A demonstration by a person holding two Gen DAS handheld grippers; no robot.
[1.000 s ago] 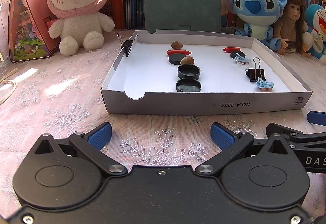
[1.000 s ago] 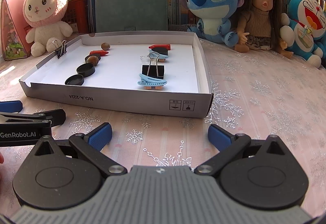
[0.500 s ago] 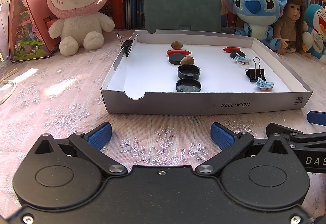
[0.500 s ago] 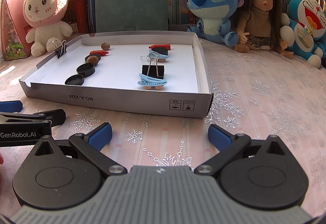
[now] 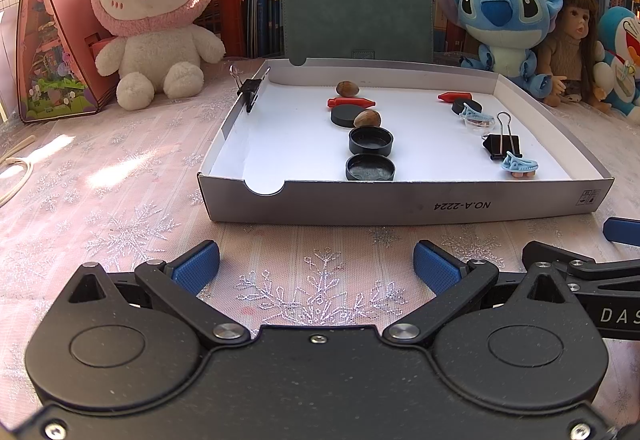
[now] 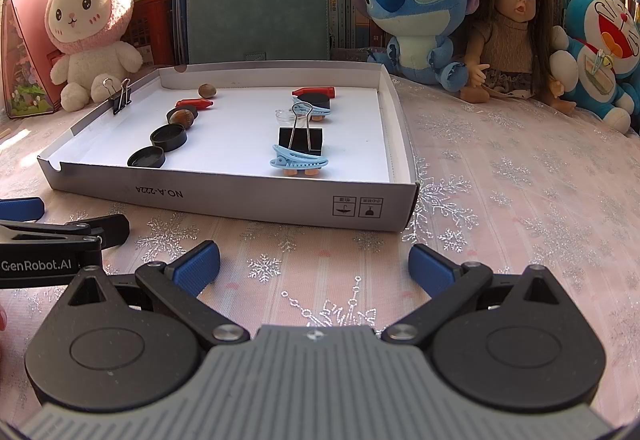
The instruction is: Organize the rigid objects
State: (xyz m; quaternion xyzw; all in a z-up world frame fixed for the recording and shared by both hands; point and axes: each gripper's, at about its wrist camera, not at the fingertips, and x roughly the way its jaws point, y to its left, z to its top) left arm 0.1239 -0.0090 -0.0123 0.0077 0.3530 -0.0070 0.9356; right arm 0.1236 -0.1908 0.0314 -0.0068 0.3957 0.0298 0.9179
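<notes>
A shallow white box tray lies on the table ahead of both grippers. In it are black round caps, two nuts, red crayon-like pieces, a black binder clip and blue hair clips. Another binder clip grips the tray's left wall. My left gripper is open and empty above the tablecloth. My right gripper is open and empty too.
Plush toys stand behind the tray: a pink bunny, a blue Stitch, a doll and a Doraemon. A green folder leans on the bookshelf. A pink house model stands at the far left.
</notes>
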